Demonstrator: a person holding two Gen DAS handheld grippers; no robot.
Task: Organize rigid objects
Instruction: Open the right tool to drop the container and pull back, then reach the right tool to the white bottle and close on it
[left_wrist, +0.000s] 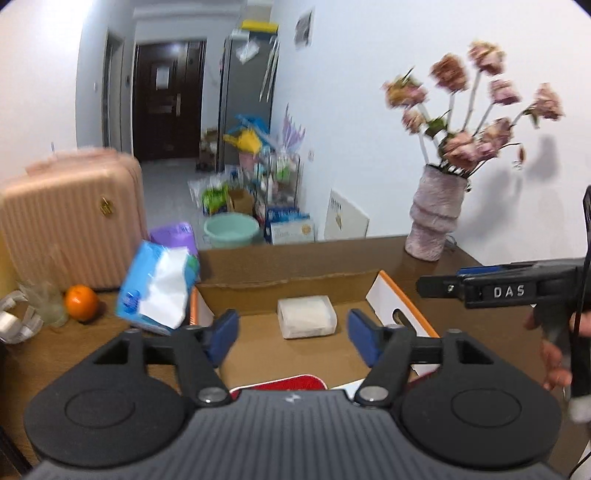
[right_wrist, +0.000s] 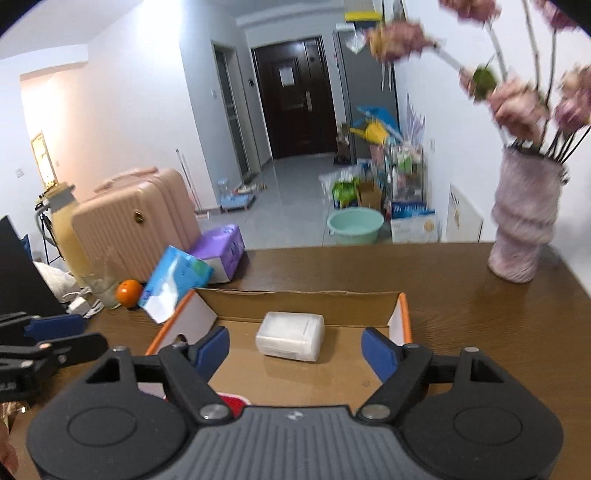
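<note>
Fingers apart and empty on left gripper (left_wrist: 293, 341) and right gripper (right_wrist: 295, 350); white plastic box (right_wrist: 290, 336) sits ahead inside cardboard box (right_wrist: 295, 299), long axis crosswise, neither nearer.

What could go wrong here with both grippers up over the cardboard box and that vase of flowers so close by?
The vase stands tall and top-heavy near the table's far right corner, close to the right gripper; a sideways swing might tip it. The tissue pack leans at the cardboard box edge and could slide if bumped. The left gripper and the right work close together, so they may collide over the white container.
</note>
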